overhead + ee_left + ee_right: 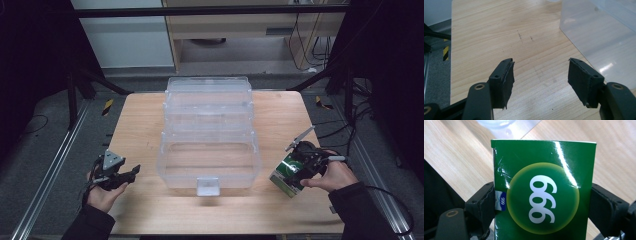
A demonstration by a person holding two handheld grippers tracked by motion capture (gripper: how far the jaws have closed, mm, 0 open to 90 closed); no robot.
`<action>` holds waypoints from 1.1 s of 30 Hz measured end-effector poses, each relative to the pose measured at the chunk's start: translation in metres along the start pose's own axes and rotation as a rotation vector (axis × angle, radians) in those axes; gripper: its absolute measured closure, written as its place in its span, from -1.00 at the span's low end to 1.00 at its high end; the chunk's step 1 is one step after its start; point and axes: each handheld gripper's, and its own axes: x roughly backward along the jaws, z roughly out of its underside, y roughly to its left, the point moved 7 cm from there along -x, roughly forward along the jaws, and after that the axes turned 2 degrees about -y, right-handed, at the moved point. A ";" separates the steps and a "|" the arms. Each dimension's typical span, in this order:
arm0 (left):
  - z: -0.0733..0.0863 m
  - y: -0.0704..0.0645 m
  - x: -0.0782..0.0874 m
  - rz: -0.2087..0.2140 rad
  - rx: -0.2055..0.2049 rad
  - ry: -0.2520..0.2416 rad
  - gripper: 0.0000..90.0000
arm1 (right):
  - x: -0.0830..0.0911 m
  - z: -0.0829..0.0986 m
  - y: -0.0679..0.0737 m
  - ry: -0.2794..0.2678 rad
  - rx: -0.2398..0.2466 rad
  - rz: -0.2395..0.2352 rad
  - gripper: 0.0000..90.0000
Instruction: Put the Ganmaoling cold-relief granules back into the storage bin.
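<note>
A: Holding a green box (544,192), the right gripper (295,172) has one black jaw pressed on each side of it; the face toward its camera carries a yellow-green disc with white "999" (541,199) printed on it.

B: Box location?

A: Between the jaws, its far end pointing toward the clear plastic bin (210,150), which sits just ahead of that gripper. In the high view the box tilts above the wooden table (280,120), near the bin's front right corner.

B: Left gripper (131,174)?

A: Jaws spread wide, nothing between them. Bare wood lies under and ahead of it; the bin wall (599,42) stands ahead and to its right, apart from the right-hand pad (581,80).

B: Hands?

A: One wraps each gripper; the left hand (102,192) is at the near table edge.
</note>
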 end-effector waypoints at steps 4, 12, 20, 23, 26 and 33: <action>0.000 0.000 0.000 0.000 -0.001 0.001 -0.19 | 0.012 -0.006 -0.002 -0.020 0.006 0.019 -0.61; 0.000 0.000 0.000 0.001 -0.001 0.002 -0.19 | 0.033 -0.022 -0.003 -0.054 0.046 0.042 -0.61; 0.001 0.001 -0.001 0.001 0.001 0.003 -0.19 | 0.045 -0.041 0.005 -0.048 0.114 0.019 -0.60; 0.000 0.001 0.000 0.001 0.001 0.002 -0.19 | 0.048 -0.051 0.006 -0.047 0.139 0.017 -0.60; 0.000 0.000 -0.001 0.003 -0.001 0.000 -0.19 | 0.050 -0.060 0.006 -0.044 0.156 0.011 -0.60; 0.000 0.000 -0.001 0.005 -0.001 0.001 -0.19 | 0.048 -0.080 0.012 -0.056 0.233 -0.031 -0.60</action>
